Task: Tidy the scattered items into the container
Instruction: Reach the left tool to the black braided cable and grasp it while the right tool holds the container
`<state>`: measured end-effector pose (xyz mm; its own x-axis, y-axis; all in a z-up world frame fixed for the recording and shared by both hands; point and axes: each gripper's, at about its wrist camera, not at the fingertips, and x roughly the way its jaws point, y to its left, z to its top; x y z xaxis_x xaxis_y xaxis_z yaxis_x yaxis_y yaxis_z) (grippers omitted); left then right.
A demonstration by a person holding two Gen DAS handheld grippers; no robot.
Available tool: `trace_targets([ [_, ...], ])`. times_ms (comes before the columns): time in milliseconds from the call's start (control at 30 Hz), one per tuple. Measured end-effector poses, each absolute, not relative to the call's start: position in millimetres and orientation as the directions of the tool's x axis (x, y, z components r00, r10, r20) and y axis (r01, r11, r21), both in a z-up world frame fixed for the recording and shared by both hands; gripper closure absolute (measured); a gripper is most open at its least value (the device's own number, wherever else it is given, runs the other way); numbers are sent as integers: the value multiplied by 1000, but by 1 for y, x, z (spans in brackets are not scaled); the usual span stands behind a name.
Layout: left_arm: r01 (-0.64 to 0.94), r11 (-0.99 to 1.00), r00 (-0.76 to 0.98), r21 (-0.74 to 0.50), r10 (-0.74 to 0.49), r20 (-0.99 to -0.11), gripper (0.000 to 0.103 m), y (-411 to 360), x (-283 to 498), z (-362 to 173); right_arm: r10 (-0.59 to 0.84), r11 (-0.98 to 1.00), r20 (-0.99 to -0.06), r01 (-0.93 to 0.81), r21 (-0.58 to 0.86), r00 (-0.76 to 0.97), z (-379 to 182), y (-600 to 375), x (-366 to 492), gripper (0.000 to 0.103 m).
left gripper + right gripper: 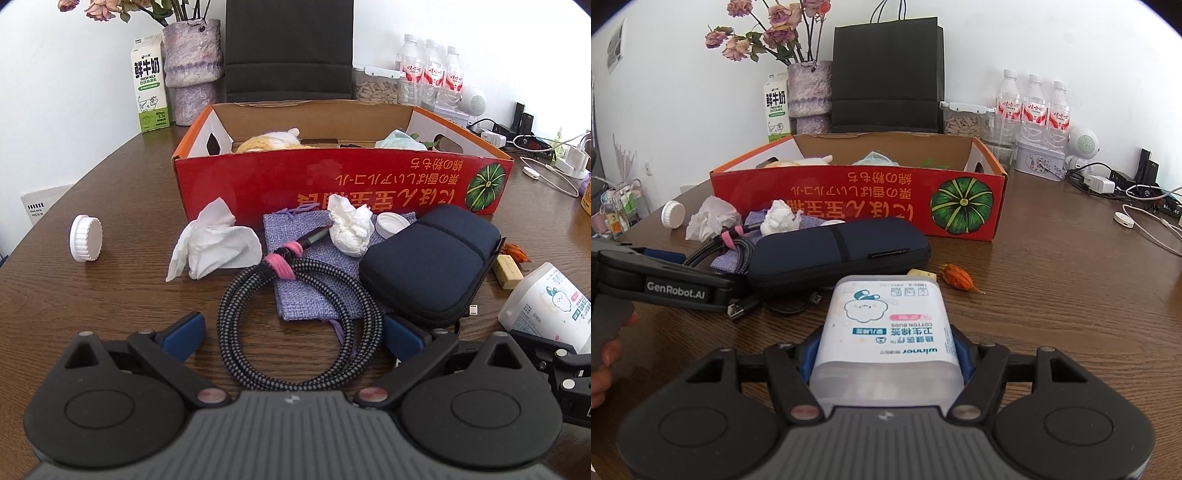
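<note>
A red cardboard box (332, 181) stands open on the brown table, with soft items inside; it also shows in the right wrist view (857, 199). My left gripper (293, 334) is open, its blue pads either side of a coiled black braided cable (295, 321) with a pink tie. My right gripper (886, 354) is shut on a white cotton-bud box (886, 325), which also shows in the left wrist view (546, 306). In front of the red box lie a dark zip case (428, 266), a purple cloth pouch (314, 273), two crumpled tissues (218, 243) (351, 229) and white lids (85, 238) (391, 223).
A yellow eraser (509, 271) and an orange dried pod (958, 277) lie right of the case. Behind the box stand a milk carton (149, 85), a vase (194, 70), a black bag (886, 74) and water bottles (1034, 107). Chargers and cables (1137, 206) lie at far right.
</note>
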<state>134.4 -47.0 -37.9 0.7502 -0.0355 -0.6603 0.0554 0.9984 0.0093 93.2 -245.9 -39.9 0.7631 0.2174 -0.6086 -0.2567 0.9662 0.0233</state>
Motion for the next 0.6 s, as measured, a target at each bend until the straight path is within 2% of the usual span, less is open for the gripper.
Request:
trace_targets([
  [100, 63, 998, 753, 13, -39, -656, 1, -48, 134, -38, 215, 966, -610, -257, 20, 763, -40, -245, 93, 37],
  [167, 73, 997, 756, 9, -49, -652, 7, -48, 133, -37, 212, 967, -610, -255, 17, 764, -40, -244, 93, 36],
  [300, 83, 997, 757, 4, -60, -651, 9, -47, 133, -36, 207, 968, -610, -250, 15, 765, -40, -243, 94, 36],
  [367, 86, 996, 758, 3, -64, -650, 9, -47, 132, -36, 202, 969, -614, -248, 10, 763, -40, -242, 95, 30],
  [433, 88, 996, 759, 1, -66, -648, 10, -47, 131, -36, 200, 970, -615, -244, 12, 763, -41, -242, 95, 29],
  [500, 90, 996, 759, -1, -70, -647, 11, -46, 131, -36, 199, 970, -614, -243, 13, 763, -41, -242, 96, 31],
  [533, 92, 996, 759, -3, -72, -647, 11, -46, 130, -35, 200, 970, -612, -243, 14, 765, -41, -242, 95, 38],
  [600, 97, 995, 762, -6, -78, -642, 12, -44, 127, -34, 197, 971, -607, -237, 14, 770, -40, -242, 94, 38],
])
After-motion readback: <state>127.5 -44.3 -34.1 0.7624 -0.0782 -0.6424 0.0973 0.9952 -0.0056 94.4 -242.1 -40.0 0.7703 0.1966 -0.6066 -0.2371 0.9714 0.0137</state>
